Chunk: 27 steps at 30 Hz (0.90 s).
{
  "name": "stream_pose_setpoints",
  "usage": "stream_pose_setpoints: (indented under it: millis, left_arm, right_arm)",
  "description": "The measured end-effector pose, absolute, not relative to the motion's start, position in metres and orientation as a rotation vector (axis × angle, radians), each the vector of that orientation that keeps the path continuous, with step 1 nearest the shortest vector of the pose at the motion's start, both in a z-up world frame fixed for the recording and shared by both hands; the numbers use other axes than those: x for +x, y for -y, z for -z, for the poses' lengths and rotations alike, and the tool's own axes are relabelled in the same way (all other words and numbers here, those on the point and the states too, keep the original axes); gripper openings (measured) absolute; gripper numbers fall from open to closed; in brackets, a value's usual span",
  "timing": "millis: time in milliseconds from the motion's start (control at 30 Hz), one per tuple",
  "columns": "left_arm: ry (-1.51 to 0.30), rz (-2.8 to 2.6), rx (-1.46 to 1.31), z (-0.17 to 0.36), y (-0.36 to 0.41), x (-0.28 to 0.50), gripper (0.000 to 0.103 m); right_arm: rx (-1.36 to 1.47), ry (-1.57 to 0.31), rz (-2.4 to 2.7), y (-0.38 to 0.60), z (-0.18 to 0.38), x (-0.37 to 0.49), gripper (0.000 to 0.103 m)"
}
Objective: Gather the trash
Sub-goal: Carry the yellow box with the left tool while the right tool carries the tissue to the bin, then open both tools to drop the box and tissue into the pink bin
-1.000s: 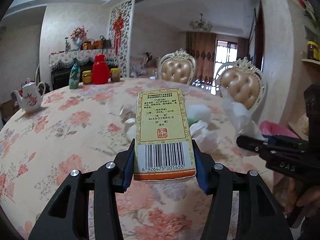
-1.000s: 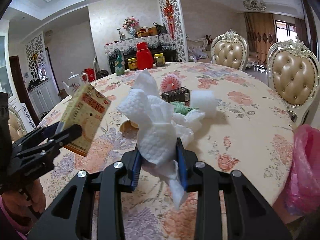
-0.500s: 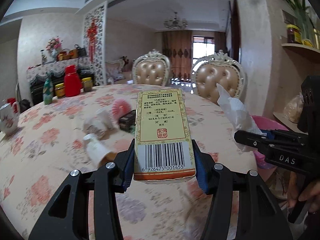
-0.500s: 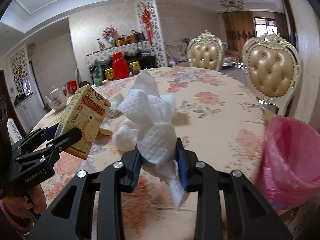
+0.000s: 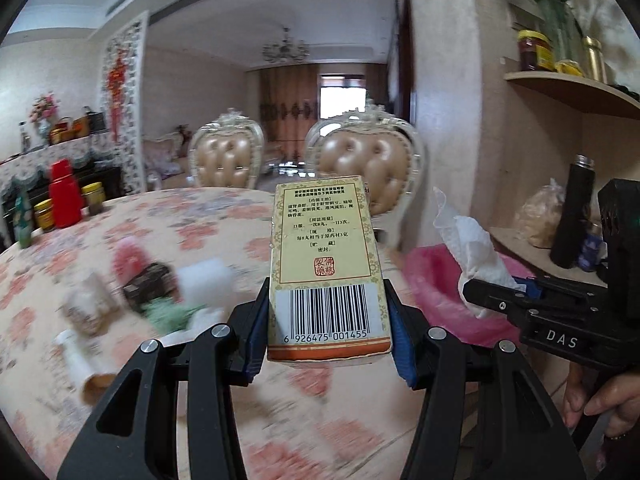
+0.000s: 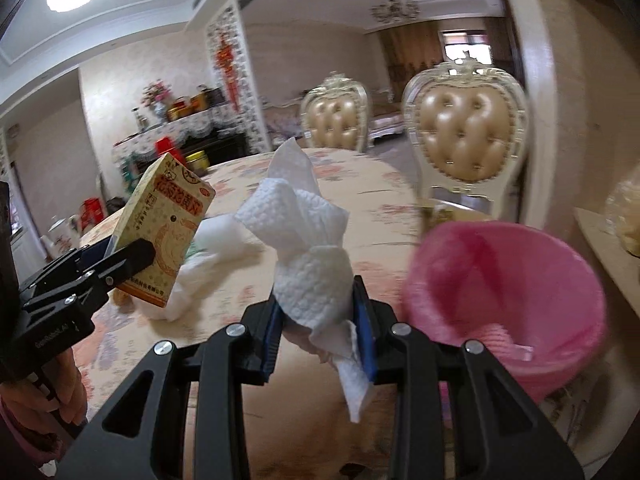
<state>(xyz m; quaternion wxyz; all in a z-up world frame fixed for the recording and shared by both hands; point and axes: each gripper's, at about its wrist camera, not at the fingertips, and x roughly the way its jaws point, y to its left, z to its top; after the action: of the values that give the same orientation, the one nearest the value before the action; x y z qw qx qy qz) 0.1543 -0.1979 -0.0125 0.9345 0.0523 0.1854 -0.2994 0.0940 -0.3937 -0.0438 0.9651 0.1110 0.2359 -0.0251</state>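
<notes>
My left gripper [image 5: 326, 324] is shut on a yellow medicine box [image 5: 326, 264], barcode end toward the camera; the same box [image 6: 166, 224] shows at the left of the right wrist view. My right gripper [image 6: 318, 328] is shut on a crumpled white paper towel [image 6: 306, 248], also seen as a towel [image 5: 468, 248] at the right of the left wrist view. A pink-lined bin [image 6: 508, 292] stands just right of the towel, beyond the table edge, with the bin [image 5: 444, 292] partly hidden behind the right gripper. More trash [image 5: 148, 288] lies blurred on the floral table [image 5: 224, 216].
Two cream padded chairs [image 6: 464, 136] stand behind the table, the nearer one beside the bin. A shelf with a black flask [image 5: 570, 212] and a bag runs along the right wall. Jars and a red container [image 5: 64, 194] sit at the table's far left.
Both grippers have swung right across the table, each still holding its item. The pink bin has come into view close to the right gripper; the trash pile has slid to the left.
</notes>
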Motion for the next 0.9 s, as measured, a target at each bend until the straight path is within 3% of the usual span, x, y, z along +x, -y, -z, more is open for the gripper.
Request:
stream_pose_setpoints:
  millis: [900]
  left_arm:
    - [-0.522, 0.996, 0.137, 0.044, 0.413, 0.213, 0.055]
  right_arm:
    - [0.342, -0.506, 0.339, 0.566, 0.072, 0.085, 0.035]
